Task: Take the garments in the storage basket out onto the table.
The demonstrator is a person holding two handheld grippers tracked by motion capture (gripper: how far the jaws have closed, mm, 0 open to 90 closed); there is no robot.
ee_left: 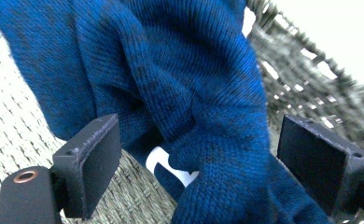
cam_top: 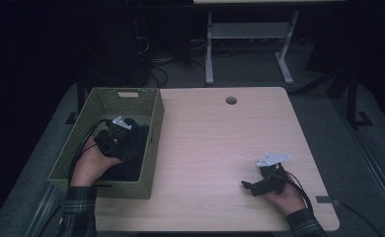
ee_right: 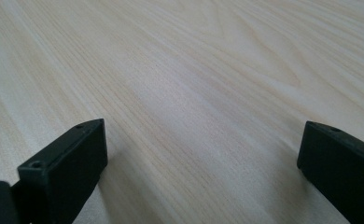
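Note:
A dark blue knitted garment [ee_left: 189,93] lies bunched inside the green woven basket [cam_top: 101,101] at the table's left; in the high view the garment [cam_top: 136,140] looks almost black. My left gripper [cam_top: 124,129] is down in the basket, and in the left gripper view its jaws stand wide apart on either side of a fold of the knit without pinching it [ee_left: 203,172]. A white label [ee_left: 171,170] shows under the fold. My right gripper [cam_top: 252,186] rests low over the bare wooden table [ee_right: 194,84] at the front right, open, with nothing between its fingers.
The basket's woven wall [ee_left: 311,79] rises close behind the garment. A round cable hole [cam_top: 231,100] sits near the table's far edge. A white desk frame [cam_top: 250,44] stands on the floor beyond. Bare wood stretches between the basket and my right gripper.

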